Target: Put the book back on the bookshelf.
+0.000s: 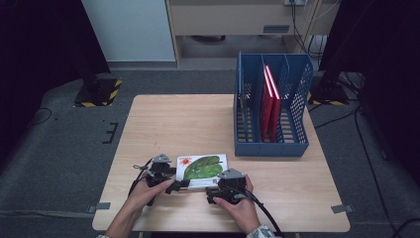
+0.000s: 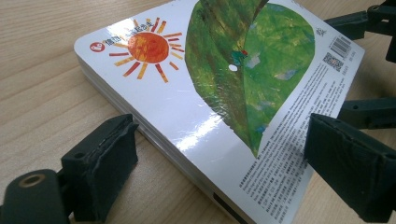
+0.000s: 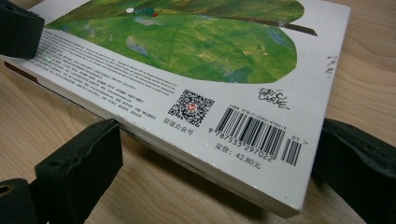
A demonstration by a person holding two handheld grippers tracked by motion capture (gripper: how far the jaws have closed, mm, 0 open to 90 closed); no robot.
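Your book, a thick white board book with a green leaf and an orange sun on its glossy cover (image 1: 202, 170), lies flat near the lower middle of the high view, on the pale wooden table (image 1: 173, 124). It is not yet lifted.

Your left gripper (image 1: 171, 186) sits at the book's lower left corner. In the left gripper view its two black padded jaws straddle that corner with the book (image 2: 219, 93) between them, gaps showing on both sides, so they are released. Your right gripper (image 1: 214, 194) sits at the lower right corner. In the right gripper view the barcode corner of the book (image 3: 196, 79) lies between the spread jaws; the left pad stands clear, and the right pad is close, but I judge this one unclenched too.

The blue plastic file rack (image 1: 272, 144) in the upper right already holds red books (image 1: 270, 101) upright. As I read it, you have only lined up; gripping, raising and slotting the book into the rack all remain.
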